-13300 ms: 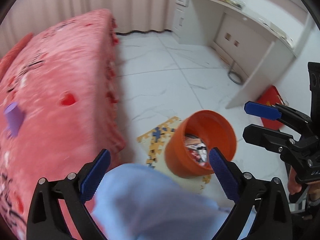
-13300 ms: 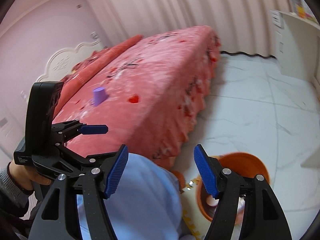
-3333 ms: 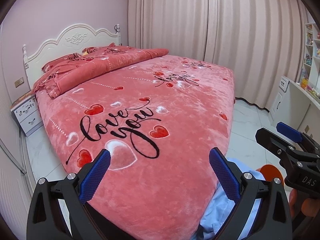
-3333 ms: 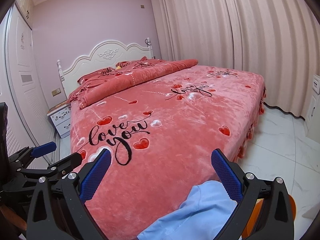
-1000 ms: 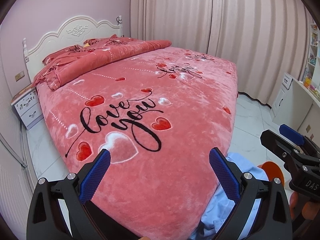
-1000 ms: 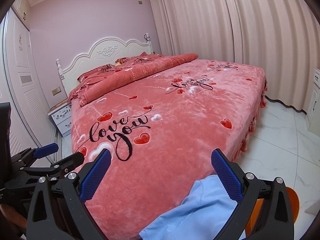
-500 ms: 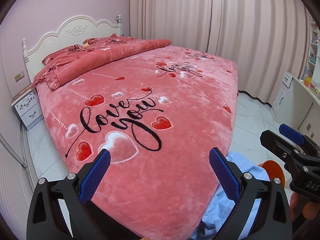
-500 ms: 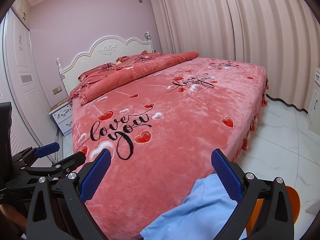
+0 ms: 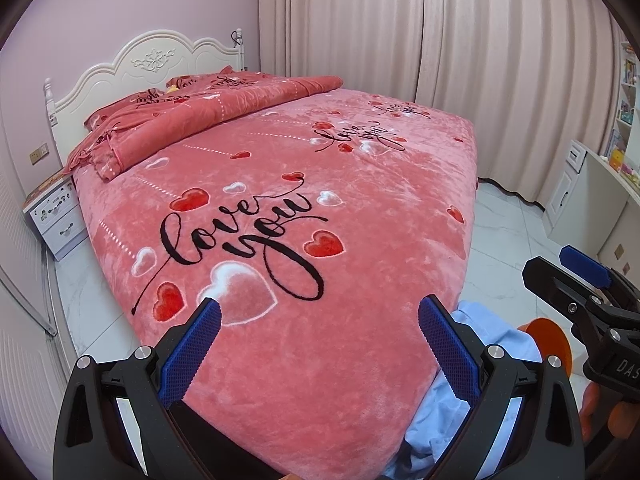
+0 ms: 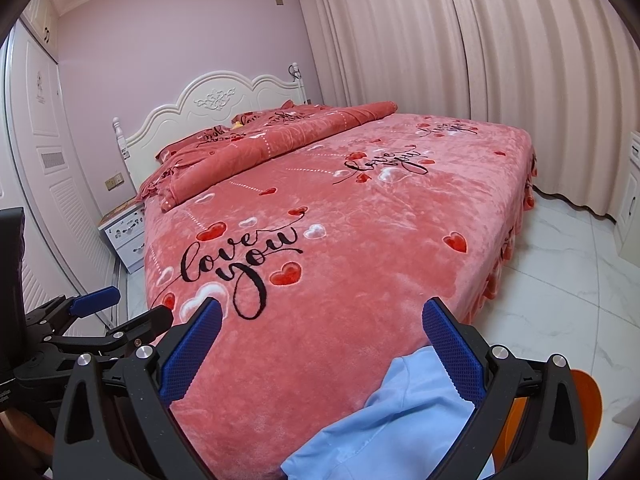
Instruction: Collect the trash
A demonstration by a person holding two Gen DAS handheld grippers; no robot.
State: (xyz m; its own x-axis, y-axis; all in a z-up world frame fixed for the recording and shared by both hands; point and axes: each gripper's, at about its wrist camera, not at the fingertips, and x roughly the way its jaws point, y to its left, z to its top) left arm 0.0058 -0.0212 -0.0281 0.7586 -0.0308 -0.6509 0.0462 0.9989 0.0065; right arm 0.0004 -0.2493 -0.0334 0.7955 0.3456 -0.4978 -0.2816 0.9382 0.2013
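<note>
My left gripper [image 9: 318,322] is open and empty, held over the foot corner of a bed with a pink "love you" blanket [image 9: 280,220]. My right gripper [image 10: 322,324] is open and empty over the same corner [image 10: 320,240]. Each gripper shows in the other's view, the right one [image 9: 580,280] at the right edge and the left one [image 10: 100,312] at the lower left. An orange trash bin [image 9: 548,340] stands on the floor at the lower right, mostly hidden; its rim also shows in the right wrist view [image 10: 588,400]. No trash shows on the bed.
A light blue garment [image 10: 400,420] covers the lower middle of both views. A folded quilt [image 9: 208,120] and white headboard [image 9: 152,60] are at the far end. A white nightstand [image 9: 56,216] stands left. Curtains [image 9: 440,40], a white desk [image 9: 600,200] and marble floor [image 10: 560,280] lie right.
Over the last second both views have barely shifted. Since 13 seconds ago both grippers have swung up from the bin and the bed's side to face the whole bed.
</note>
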